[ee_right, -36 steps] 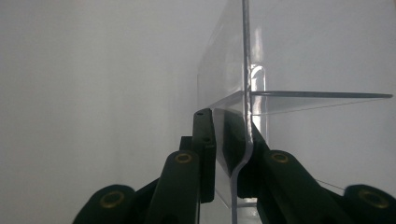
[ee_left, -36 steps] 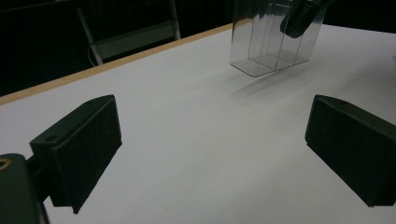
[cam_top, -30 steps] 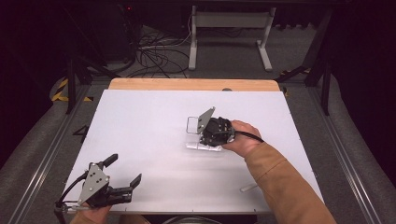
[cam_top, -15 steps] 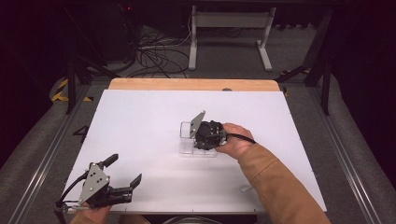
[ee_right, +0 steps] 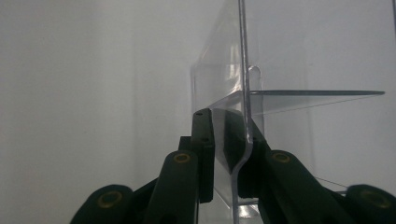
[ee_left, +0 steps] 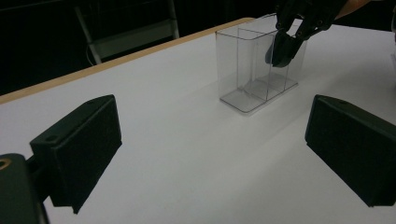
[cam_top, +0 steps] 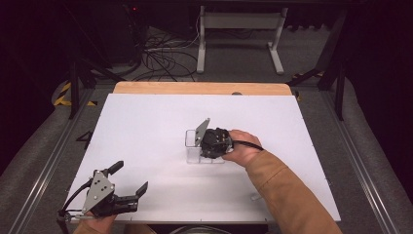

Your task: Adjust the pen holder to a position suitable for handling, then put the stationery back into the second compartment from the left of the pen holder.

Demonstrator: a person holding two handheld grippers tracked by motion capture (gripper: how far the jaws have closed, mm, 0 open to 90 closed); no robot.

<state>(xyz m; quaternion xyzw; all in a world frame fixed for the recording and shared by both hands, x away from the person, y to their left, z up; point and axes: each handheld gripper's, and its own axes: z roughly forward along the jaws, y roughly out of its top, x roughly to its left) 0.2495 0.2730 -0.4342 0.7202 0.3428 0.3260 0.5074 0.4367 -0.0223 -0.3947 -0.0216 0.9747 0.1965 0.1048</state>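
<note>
The clear box (cam_top: 194,146) stands upright on the white table (cam_top: 146,126), a little right of the middle of the high view, and it has thin walls inside that divide it into compartments. In the left gripper view I see the box (ee_left: 247,70) in the upper right of the frame, with its flat bottom on the table. My right gripper (cam_top: 214,143) is on the right side of the box in the high view and it is clenched on one wall. In the right gripper view the two black jaws of the right gripper (ee_right: 229,154) come from the bottom middle, and the clear wall (ee_right: 243,93) passes between them, pressed by both pads. My right hand (cam_top: 242,148) and the brown sleeve (cam_top: 287,195) go from there to the lower right of the high view. My left gripper (cam_top: 129,178) rests low at the lower left, well apart from the box, with its jaws spread wide and nothing between them.
</note>
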